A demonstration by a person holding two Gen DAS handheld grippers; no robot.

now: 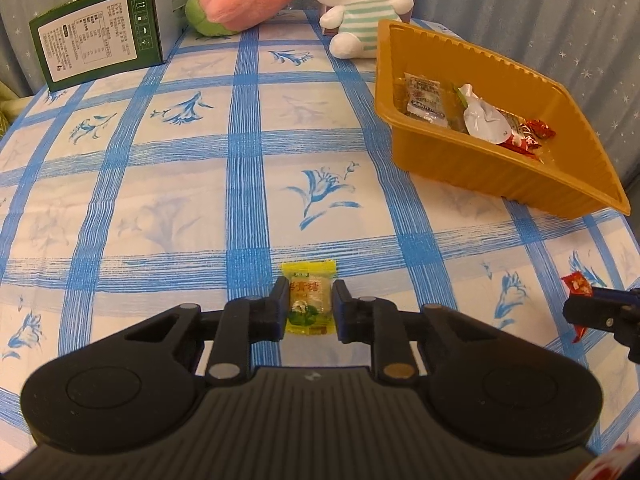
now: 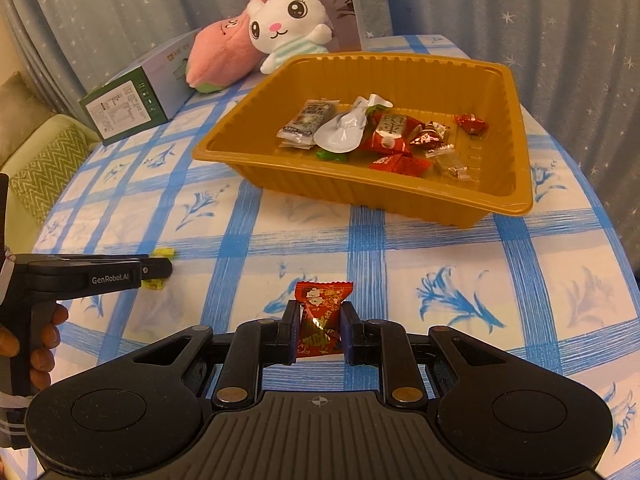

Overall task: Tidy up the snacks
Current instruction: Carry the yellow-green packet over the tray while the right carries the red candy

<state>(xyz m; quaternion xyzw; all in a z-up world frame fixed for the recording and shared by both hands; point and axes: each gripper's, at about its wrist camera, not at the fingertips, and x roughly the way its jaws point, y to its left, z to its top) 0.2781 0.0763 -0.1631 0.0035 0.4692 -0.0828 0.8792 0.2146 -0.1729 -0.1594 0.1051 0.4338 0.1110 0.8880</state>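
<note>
- Snacks, several wrapped ones, lie in the golden tray (image 2: 404,196) on the blue-checked tablecloth (image 1: 160,208).
- Nearer than the tray, the left gripper (image 1: 310,306) is clamped on a yellow candy (image 1: 309,300).
- Beside it, also short of the tray, the right gripper (image 2: 320,332) pinches a red candy (image 2: 320,316).

A small yellow candy (image 1: 308,304) in a shiny wrapper with green at its near end lies flat on the blue checked cloth, squeezed between two black fingers. A red candy (image 2: 320,328) with gold pictures on its wrapper is pinched the same way, its far end sticking out. The golden-brown tray (image 2: 400,196) sits farther back on the cloth and holds a pile of snacks (image 2: 360,136): red candies, a white packet, a grey-and-white packet and a clear one.
</note>
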